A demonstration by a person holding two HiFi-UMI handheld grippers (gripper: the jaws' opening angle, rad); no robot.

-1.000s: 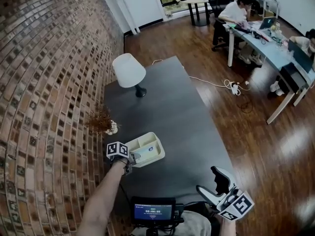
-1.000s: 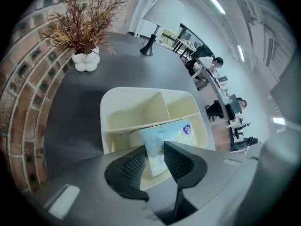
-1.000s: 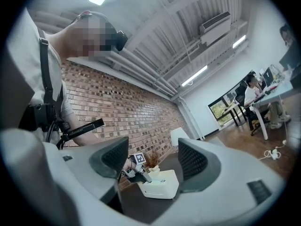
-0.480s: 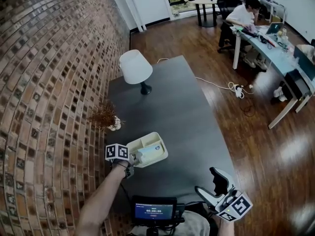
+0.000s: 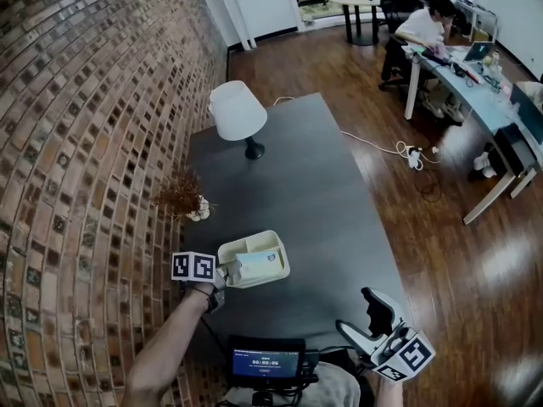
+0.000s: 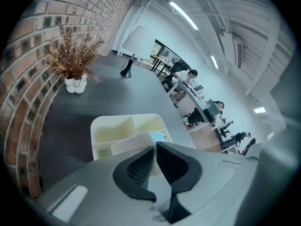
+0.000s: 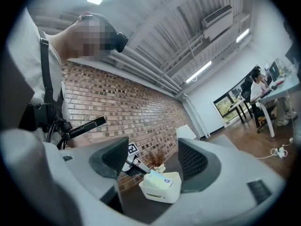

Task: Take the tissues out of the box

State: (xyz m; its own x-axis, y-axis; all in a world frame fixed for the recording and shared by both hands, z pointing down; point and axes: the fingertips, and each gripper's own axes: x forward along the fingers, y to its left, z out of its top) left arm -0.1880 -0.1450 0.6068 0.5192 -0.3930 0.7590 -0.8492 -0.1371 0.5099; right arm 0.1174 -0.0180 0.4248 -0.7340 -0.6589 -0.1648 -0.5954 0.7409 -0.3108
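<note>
A cream compartment box [image 5: 254,239] sits near the front left of the dark table [image 5: 314,193]. A white tissue pack [image 5: 260,265] with a blue label lies in it, its near end tilted up. My left gripper [image 5: 227,274] is at the box's near left rim, shut on that end of the pack. In the left gripper view the pack [image 6: 136,142] runs in between the nearly touching jaws, over the box [image 6: 113,128]. My right gripper [image 5: 363,319] hangs open off the table's front right, holding nothing. The right gripper view shows the box [image 7: 162,194] and the lifted pack [image 7: 157,179].
A white lamp [image 5: 237,113] stands at the table's far end. A small white vase of dried twigs [image 5: 182,197] sits by the brick wall [image 5: 85,142]. People work at desks [image 5: 458,66] at the far right. A cable and power strip [image 5: 409,155] lie on the wood floor.
The left gripper's jaws have closed on the tissue pack. It has drawn slightly left and toward me, tilting the pack's near end up. The right gripper has barely moved.
</note>
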